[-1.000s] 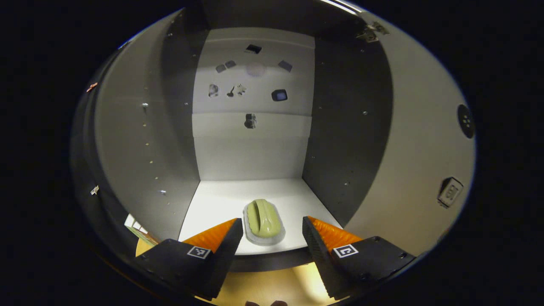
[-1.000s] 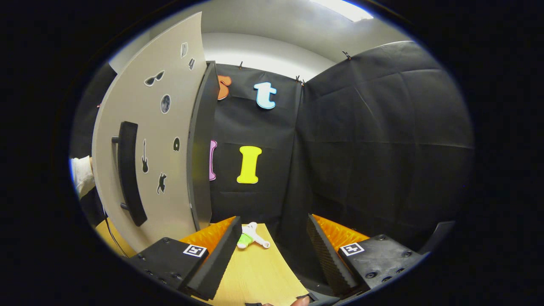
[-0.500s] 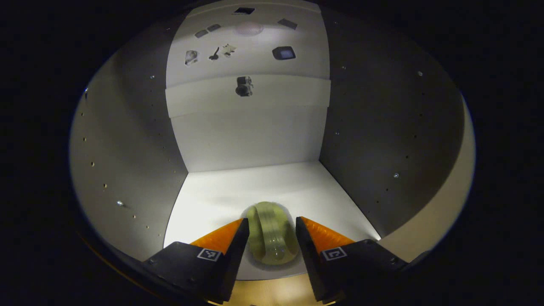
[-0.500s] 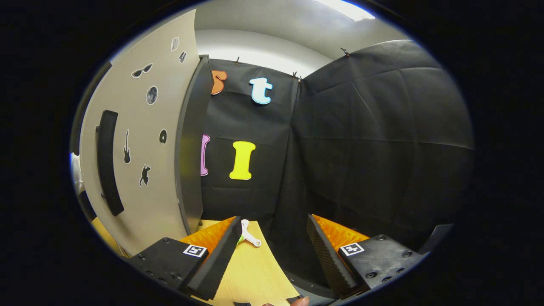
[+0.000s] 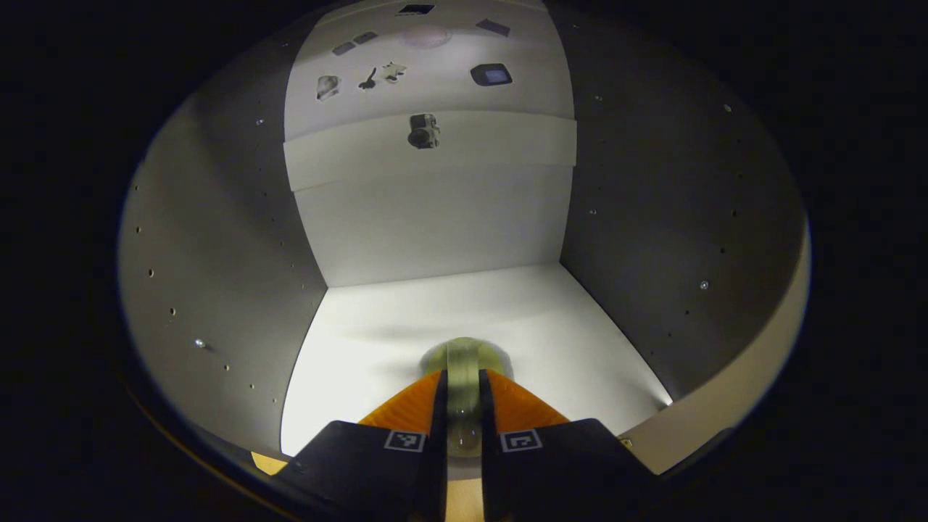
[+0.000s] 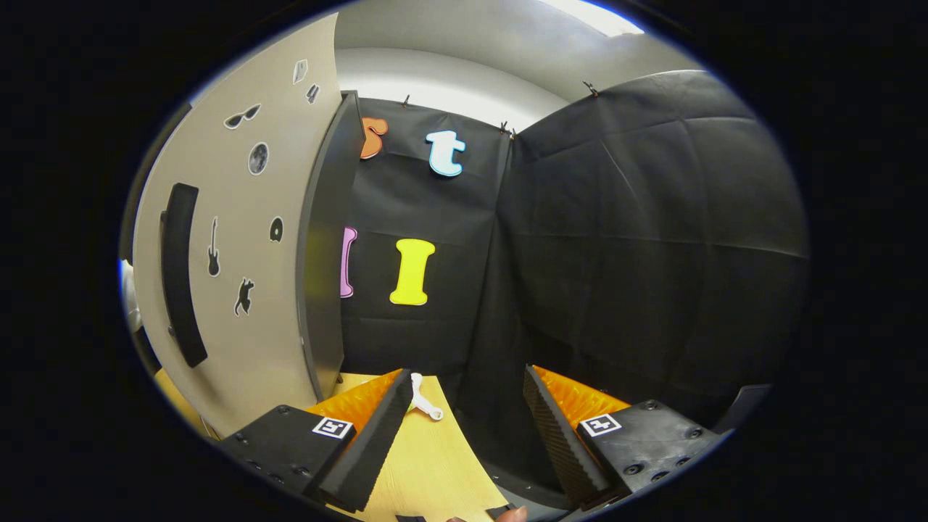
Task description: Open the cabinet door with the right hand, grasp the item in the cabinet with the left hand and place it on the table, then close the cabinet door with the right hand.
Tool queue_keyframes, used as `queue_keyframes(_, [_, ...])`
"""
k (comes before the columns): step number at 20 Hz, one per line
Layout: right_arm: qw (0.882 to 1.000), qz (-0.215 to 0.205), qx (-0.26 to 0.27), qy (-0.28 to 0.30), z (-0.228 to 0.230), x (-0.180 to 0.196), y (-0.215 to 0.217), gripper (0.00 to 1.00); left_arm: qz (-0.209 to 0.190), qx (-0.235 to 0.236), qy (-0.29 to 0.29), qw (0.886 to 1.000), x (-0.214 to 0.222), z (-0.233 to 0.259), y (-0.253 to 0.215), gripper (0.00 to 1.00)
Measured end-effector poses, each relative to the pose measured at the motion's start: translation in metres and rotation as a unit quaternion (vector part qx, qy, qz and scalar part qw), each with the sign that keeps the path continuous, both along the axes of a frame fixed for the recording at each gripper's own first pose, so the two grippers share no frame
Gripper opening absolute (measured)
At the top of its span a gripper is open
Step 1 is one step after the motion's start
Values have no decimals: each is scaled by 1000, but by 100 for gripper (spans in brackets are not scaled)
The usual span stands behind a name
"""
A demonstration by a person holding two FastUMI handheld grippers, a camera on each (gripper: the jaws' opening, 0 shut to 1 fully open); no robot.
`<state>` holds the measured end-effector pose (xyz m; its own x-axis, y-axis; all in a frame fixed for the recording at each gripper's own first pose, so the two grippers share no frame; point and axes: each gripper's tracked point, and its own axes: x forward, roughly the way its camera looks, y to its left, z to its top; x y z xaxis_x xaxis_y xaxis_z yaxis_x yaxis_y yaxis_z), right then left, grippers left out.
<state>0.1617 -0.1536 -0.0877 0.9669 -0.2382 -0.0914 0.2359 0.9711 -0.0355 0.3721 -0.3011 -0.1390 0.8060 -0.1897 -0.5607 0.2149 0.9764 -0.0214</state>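
In the left gripper view a pale green oval item lies on the white cabinet floor. My left gripper reaches inside the cabinet and is shut on that item, which shows squeezed in the narrow slit between both fingers. In the right gripper view the open cabinet door stands at the left, its dark bar handle facing me. My right gripper hangs open over the wooden table, to the right of the door, with nothing between its fingers.
Grey cabinet side walls with peg holes close in on both sides of the left gripper. A small white and green object lies on the table beyond the right gripper. Black cloth walls the booth behind and to the right.
The left gripper moved deeper into the cabinet and closed its fingers on the green item. The right gripper shifted slightly; the door looks the same as half a second ago.
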Motion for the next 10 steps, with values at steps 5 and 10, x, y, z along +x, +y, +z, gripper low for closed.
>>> queue_keyframes(5, [1000,3,1,-2,5,-5,13,98,-12,-11,-25,1000,-28,27,15,24])
queue_keyframes(10, [1000,8,8,-12,18,-11,37,98,-33,-16,-64,997,-82,60,33,22])
